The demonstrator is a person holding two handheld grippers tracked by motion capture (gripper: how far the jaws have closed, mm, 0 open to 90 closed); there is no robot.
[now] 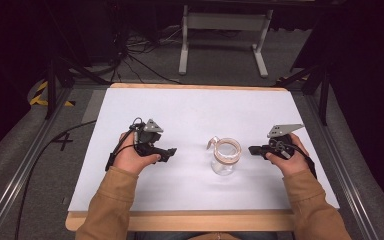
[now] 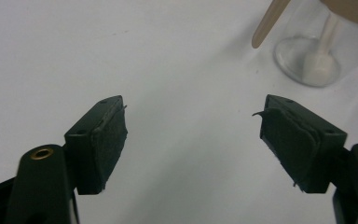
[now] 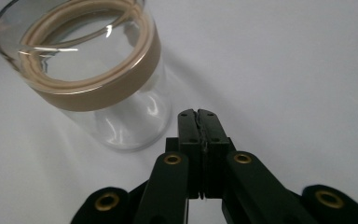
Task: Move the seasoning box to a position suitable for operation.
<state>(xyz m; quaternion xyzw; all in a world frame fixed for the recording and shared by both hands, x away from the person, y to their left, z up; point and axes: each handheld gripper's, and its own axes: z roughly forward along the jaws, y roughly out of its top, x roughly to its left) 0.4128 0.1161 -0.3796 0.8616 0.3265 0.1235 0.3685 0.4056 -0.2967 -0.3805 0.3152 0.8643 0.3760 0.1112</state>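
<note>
Jar upright between both grippers, left fingers spread wide, empty, right fingers pressed together just beside it

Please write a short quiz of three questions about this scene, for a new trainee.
1. True or false: the left claw is open and empty.
2. The right claw is: A) shut, beside the glass jar; B) open around the jar; C) gripping the jar's rim.
3. What colour is the band at the jar's mouth?

Key: 1 true. 2 A: the jaws meet with nothing between them, apart from the jar. 3 beige, or light tan.
</note>
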